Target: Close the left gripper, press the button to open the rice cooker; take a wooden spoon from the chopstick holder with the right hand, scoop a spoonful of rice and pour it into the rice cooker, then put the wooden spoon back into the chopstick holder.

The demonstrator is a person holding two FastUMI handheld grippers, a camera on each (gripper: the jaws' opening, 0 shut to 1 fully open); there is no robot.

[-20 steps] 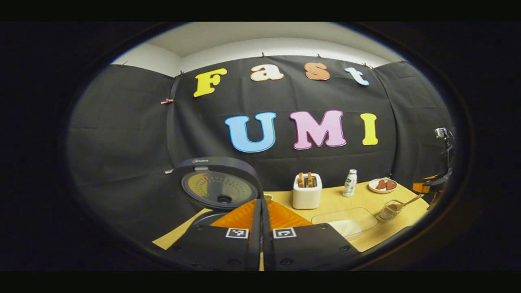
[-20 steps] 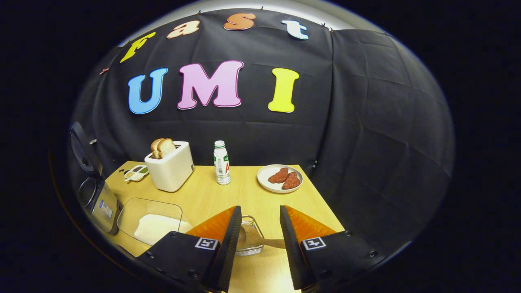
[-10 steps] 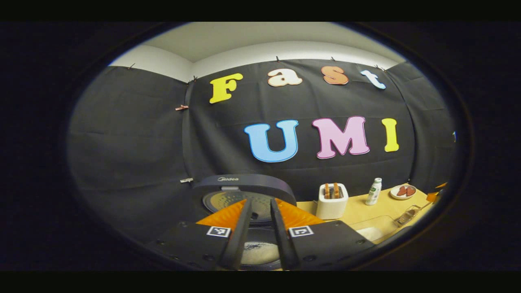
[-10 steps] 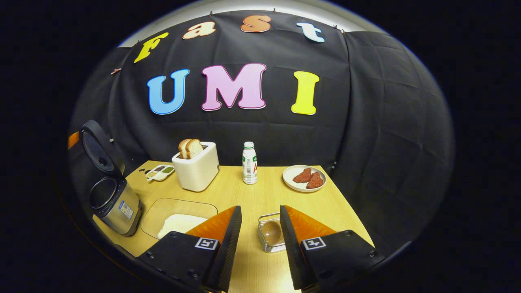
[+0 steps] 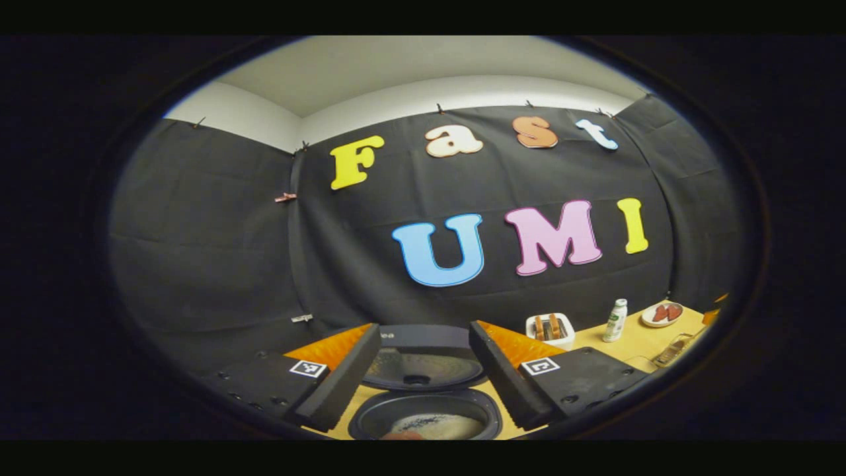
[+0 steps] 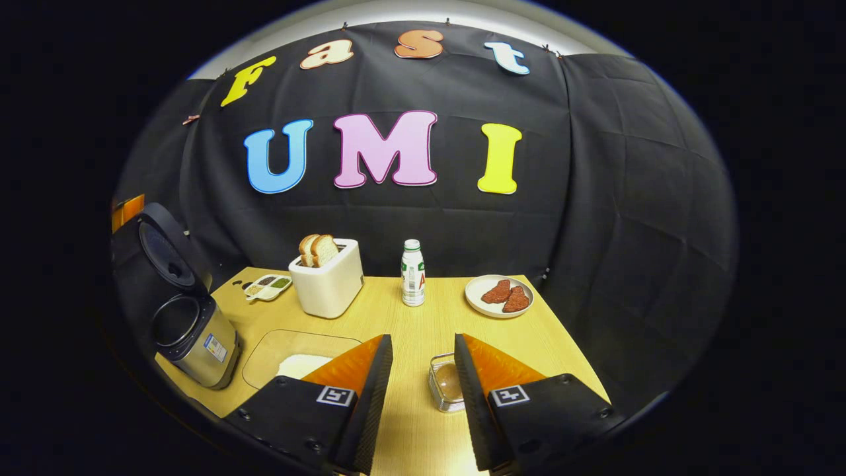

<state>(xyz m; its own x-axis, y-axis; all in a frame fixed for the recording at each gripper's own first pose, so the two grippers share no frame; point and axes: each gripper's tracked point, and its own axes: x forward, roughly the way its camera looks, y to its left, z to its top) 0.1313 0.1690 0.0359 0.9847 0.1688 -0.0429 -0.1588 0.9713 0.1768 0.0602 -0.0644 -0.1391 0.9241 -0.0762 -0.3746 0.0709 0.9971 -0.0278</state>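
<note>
Rice cooker [image 6: 188, 317] lid up (both grippers' fingers apart)

A staged recording booth set up as a kitchen: black cloth walls pinned up around a pale wooden table [image 6: 396, 317] carrying a white toaster [image 6: 328, 281], an open steel rice cooker [image 6: 188, 324] and a plate of meat [image 6: 499, 295].

You are seeing no readable text: the rice cooker [image 6: 188, 311] sticker and the bottle [image 6: 413, 272] label beside the toaster [image 6: 328, 277] are showing too small.
</note>
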